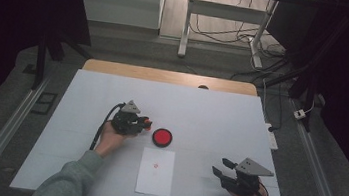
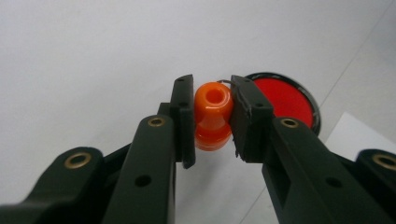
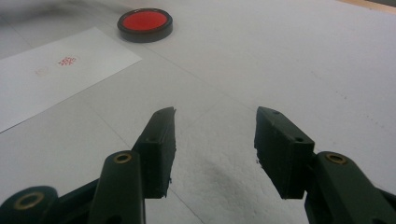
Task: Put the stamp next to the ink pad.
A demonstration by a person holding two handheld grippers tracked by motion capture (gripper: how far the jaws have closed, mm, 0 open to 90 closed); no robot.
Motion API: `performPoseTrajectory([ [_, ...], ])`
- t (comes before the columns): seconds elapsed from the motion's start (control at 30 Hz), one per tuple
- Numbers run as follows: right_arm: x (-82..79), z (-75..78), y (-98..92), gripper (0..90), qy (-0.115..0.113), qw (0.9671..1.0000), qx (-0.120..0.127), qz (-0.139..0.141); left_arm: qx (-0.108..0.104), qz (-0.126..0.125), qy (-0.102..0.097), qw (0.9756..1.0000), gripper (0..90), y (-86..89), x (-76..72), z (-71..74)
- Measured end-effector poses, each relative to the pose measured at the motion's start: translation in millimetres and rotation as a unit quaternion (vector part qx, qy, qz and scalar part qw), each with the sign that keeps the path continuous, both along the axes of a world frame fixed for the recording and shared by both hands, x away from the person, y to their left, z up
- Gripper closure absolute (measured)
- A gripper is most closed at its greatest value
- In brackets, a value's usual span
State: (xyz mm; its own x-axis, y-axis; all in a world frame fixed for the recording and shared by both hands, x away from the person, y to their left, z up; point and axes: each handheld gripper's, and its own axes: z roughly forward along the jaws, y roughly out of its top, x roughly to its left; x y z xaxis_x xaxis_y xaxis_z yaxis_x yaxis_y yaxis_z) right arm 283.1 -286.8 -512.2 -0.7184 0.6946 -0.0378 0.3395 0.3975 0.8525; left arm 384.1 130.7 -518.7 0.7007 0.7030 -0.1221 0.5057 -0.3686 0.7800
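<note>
We see the ink pad [image 1: 162, 137] near the counter's [image 1: 211, 112] middle, with the paper sheet [image 1: 155, 171] just before it toward the near edge. The stamp [image 2: 213, 115] sits between the left hand-held gripper's [image 1: 143, 122] jaws, just left of the pad. The right hand-held gripper [image 1: 221, 166] rests by the near right corner.

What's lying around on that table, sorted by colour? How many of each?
Orange: 1, the stamp held in the left gripper
Red: 1, the round ink pad
White: 1, the sheet of paper
Total: 3
</note>
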Motion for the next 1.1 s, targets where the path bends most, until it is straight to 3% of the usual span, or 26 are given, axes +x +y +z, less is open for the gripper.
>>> performPoseTrajectory([
  [0.4, -0.2, -0.9, 1.7, 47.3, 0.002, 1.0, -0.008, 0.001, 0.016, 0.01, 0.016, 0.9997, 70.4, 2.5, 4.0, -12.5],
  [0.73, 0.1, -1.6, 2.3, 47.1, 0.002, 1.0, -0.006, 0.003, 0.014, 0.008, 0.019, 0.9997, 68.3, 3.1, 3.9, -14.0],
  [0.9, 0.2, -1.6, 2.5, 47.0, 0.002, 1.0, -0.007, 0.003, 0.007, 0.013, 0.01, 0.9998, 56.1, 4.1, 2.6, -10.9],
  [1.1, 0.3, -1.2, 2.1, 46.9, 0.002, 1.0, -0.007, 0.003, -0.026, 0.028, -0.007, 0.9993, 40.3, 10.1, -3.1, 1.2],
])
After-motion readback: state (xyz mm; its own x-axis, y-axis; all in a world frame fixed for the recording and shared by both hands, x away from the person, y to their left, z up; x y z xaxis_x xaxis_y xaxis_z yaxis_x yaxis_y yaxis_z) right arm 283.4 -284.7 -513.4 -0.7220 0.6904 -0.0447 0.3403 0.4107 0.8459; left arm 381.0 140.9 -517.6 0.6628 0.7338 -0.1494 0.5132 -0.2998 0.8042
